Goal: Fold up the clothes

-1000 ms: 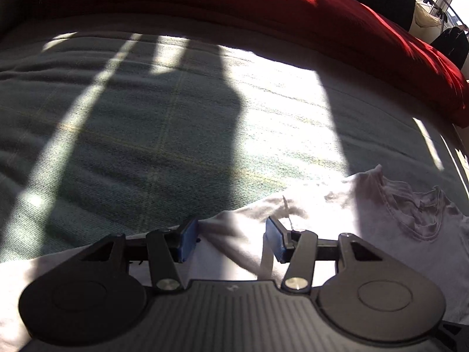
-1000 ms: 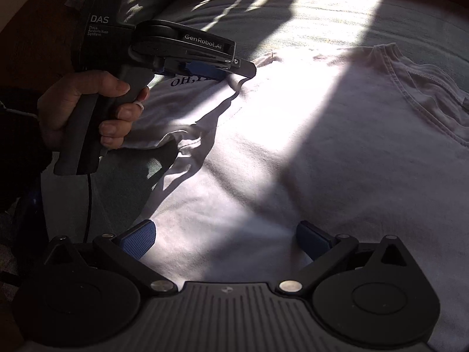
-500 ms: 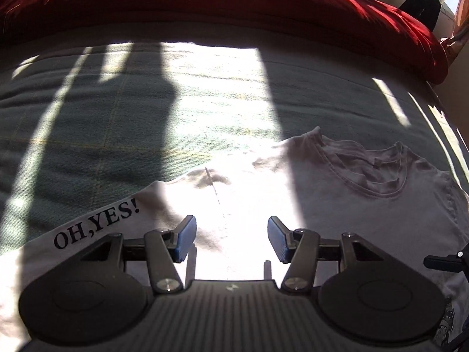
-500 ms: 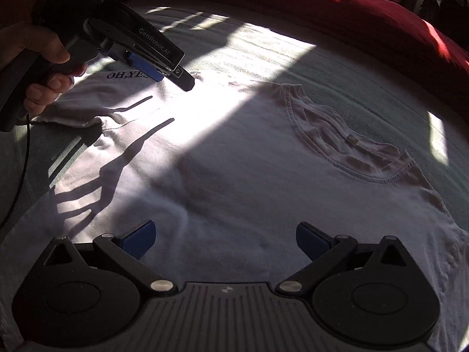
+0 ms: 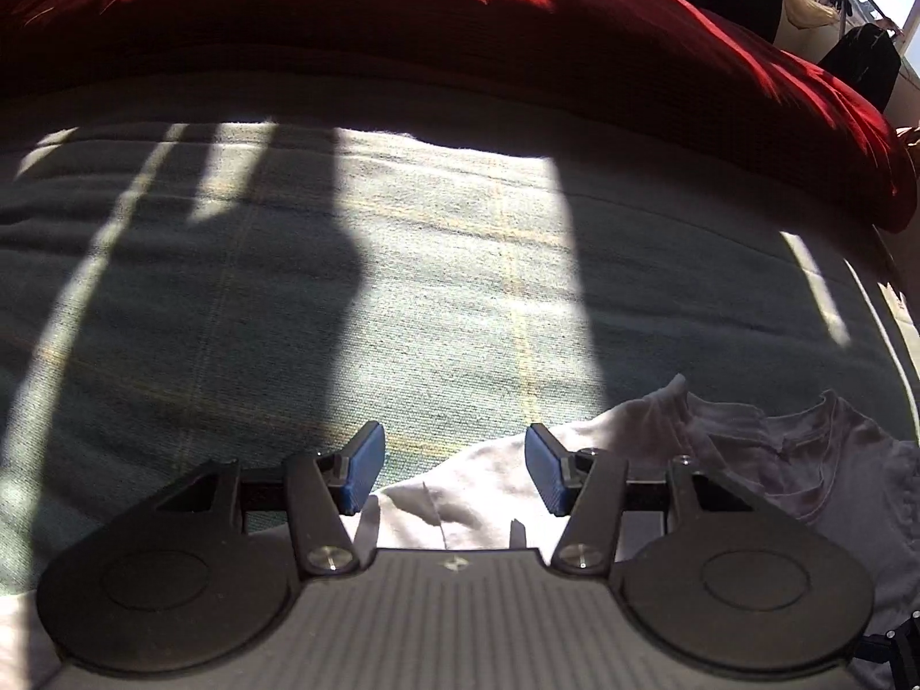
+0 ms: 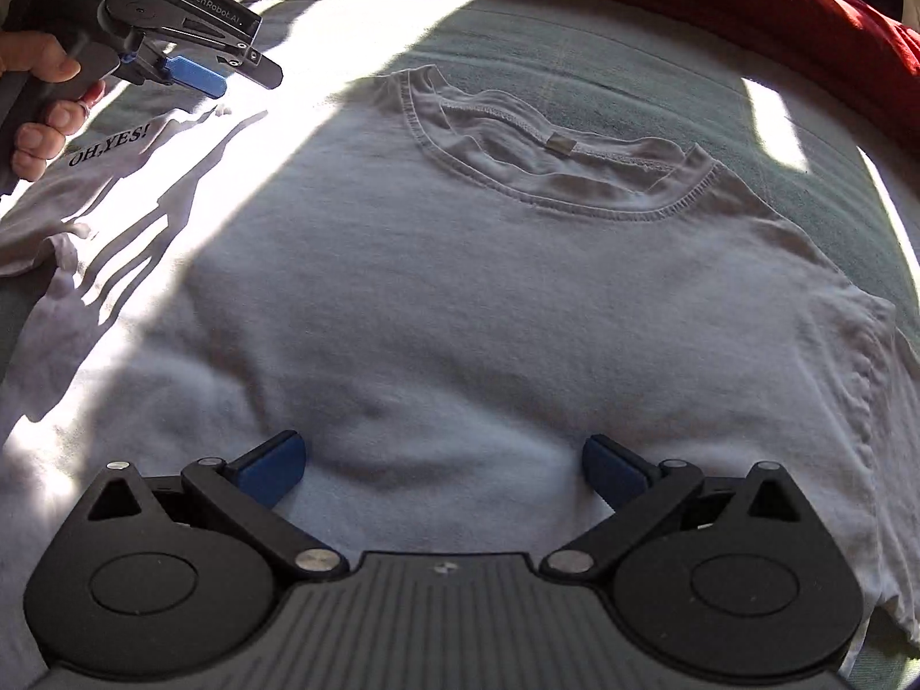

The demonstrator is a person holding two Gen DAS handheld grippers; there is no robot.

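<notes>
A bed with a grey-green plaid cover filled both views, barred with hard sunlight and shadow, and a red duvet lay bunched along its far side. On the cover a white T-shirt lay spread front up, its collar toward the duvet and one sleeve printed "OH,YES!" off to the side.

The right tongs hung over the chest of the shirt with their blue pads wide apart, released and gripping nothing. The left tongs were also released, partly spread, poised above the shirt's edge near the printed sleeve with no cloth between them; the right wrist view showed them held by a hand clear of the fabric.

The shirt looked laid out and roughly smoothed, though the printed sleeve was rumpled and its side edge wrinkled. No fold appeared to have been made yet: sleeves, sides and the final doubling all seemed left to do.
</notes>
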